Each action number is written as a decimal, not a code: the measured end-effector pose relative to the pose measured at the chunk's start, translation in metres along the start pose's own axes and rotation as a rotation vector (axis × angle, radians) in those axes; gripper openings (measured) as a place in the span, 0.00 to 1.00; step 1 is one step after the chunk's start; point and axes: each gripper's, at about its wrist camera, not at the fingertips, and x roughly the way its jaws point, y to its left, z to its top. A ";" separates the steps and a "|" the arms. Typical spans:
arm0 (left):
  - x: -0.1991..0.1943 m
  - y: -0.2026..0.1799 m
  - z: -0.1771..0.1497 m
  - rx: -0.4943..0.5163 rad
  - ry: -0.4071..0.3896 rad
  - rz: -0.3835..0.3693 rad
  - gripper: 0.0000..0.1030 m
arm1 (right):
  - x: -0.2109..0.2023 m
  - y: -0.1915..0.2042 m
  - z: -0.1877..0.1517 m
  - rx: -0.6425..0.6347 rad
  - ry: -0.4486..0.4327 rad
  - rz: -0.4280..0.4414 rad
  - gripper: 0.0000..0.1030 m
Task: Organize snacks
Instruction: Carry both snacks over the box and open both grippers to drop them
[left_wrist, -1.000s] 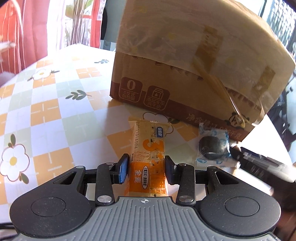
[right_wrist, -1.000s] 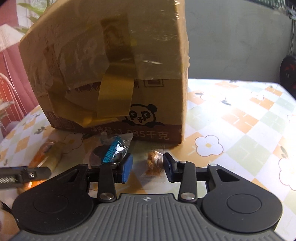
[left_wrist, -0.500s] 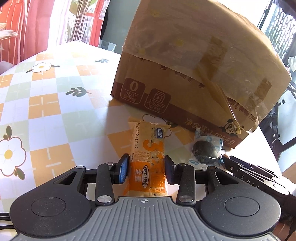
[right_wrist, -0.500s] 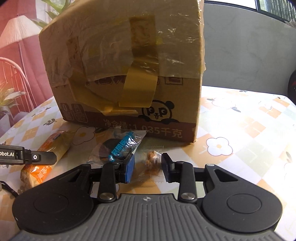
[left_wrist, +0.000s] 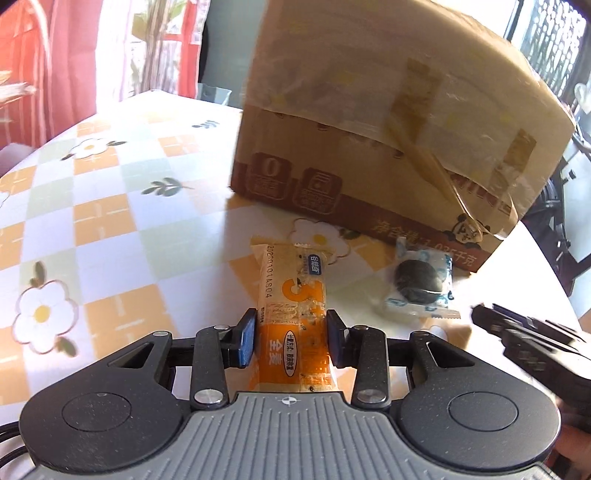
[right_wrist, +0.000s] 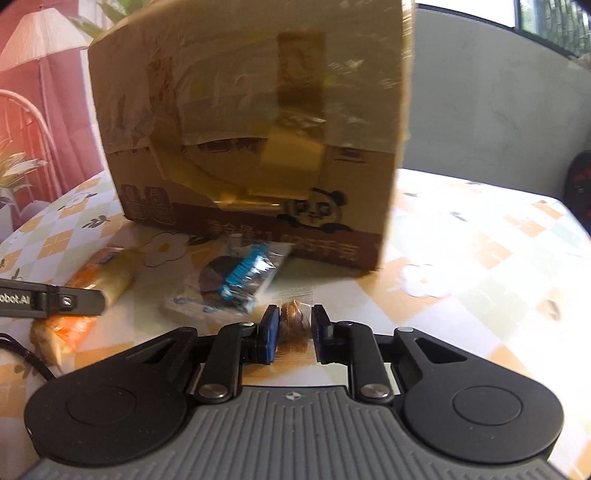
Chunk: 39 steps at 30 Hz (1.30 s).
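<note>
While level, each hand-held gripper (left_wrist: 291, 339) (right_wrist: 292, 332) straddles 1 snack.

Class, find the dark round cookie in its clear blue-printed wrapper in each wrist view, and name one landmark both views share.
Left wrist view: the cookie packet lies right of centre, beside the orange bar.
Right wrist view: the cookie packet lies left of centre, just beyond the gripper fingers.
Shared landmark: the taped cardboard box with a panda print, standing behind the packet.

1. My bench (left_wrist: 110, 221) wears a checked cloth printed with daisies.
2. Red curtains (left_wrist: 33, 66) hang past its far edge.
3. A lamp (right_wrist: 40, 40) stands at my left.
4. A grey wall (right_wrist: 498, 110) rises behind.
</note>
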 end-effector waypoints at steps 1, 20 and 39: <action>-0.004 0.002 -0.001 0.006 -0.008 -0.004 0.39 | -0.007 -0.004 -0.001 0.036 -0.010 0.003 0.19; -0.107 -0.026 0.148 0.096 -0.469 -0.122 0.39 | -0.099 0.012 0.136 -0.054 -0.357 0.110 0.19; 0.006 -0.074 0.225 0.229 -0.248 -0.188 0.59 | -0.041 -0.009 0.204 -0.093 -0.212 0.045 0.28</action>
